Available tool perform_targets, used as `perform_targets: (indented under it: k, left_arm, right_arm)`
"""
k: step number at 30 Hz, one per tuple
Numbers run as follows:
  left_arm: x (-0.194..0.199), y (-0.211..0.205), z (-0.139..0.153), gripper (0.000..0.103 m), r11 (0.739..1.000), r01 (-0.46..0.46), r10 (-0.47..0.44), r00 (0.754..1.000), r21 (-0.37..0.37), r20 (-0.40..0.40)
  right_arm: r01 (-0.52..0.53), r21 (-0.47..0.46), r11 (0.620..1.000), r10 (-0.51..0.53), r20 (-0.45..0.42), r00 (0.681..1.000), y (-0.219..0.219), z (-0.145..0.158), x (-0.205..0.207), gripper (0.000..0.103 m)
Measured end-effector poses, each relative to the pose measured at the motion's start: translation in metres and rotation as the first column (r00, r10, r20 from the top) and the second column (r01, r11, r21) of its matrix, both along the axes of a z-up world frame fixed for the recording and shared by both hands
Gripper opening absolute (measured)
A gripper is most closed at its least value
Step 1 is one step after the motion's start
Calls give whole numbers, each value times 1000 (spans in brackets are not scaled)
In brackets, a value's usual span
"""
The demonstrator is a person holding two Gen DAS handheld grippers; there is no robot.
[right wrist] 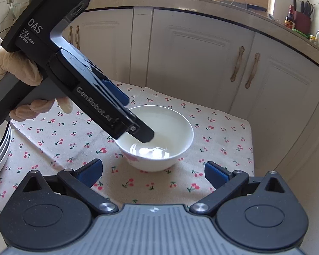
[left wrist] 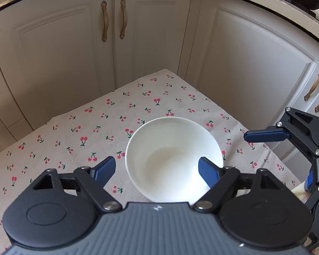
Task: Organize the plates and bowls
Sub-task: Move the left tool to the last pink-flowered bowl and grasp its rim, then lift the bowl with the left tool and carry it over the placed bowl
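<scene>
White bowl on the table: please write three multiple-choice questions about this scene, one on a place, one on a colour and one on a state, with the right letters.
1. Where does the white bowl stand?
A. In a sink
B. On the cherry tablecloth
C. On the floor

2. What colour are the pads of the right hand-held gripper?
A. Red
B. Green
C. Blue

3. In what state is the right hand-held gripper?
A. Open and empty
B. Shut on the bowl
C. Shut on a spoon

Answers:
1 B, as cherry-printed cloth shows all around the bowl's foot.
2 C, as both pads show dark blue against the black frame.
3 A, as its fingers stand wide apart, short of the bowl.
</scene>
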State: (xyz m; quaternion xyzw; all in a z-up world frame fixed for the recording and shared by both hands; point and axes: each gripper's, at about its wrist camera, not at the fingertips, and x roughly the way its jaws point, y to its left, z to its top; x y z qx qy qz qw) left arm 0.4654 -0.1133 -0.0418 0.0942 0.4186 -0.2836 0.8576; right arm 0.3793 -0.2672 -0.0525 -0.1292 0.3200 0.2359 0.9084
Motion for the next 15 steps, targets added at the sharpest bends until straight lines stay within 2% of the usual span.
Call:
perform_targets:
  k: [7, 15]
  left_arm:
    - [15, -4, -10, 76, 1000, 7, -7, 1000, 0, -20]
    - [17, -10, -13, 74, 1000, 26, -26, 999, -5, -27]
  right_arm:
    - [-22, -14, 1000, 22, -1, 1000, 12, -15, 21, 103]
    - [-15, -7, 1000, 15, 7, 1000, 14, -19, 31, 102]
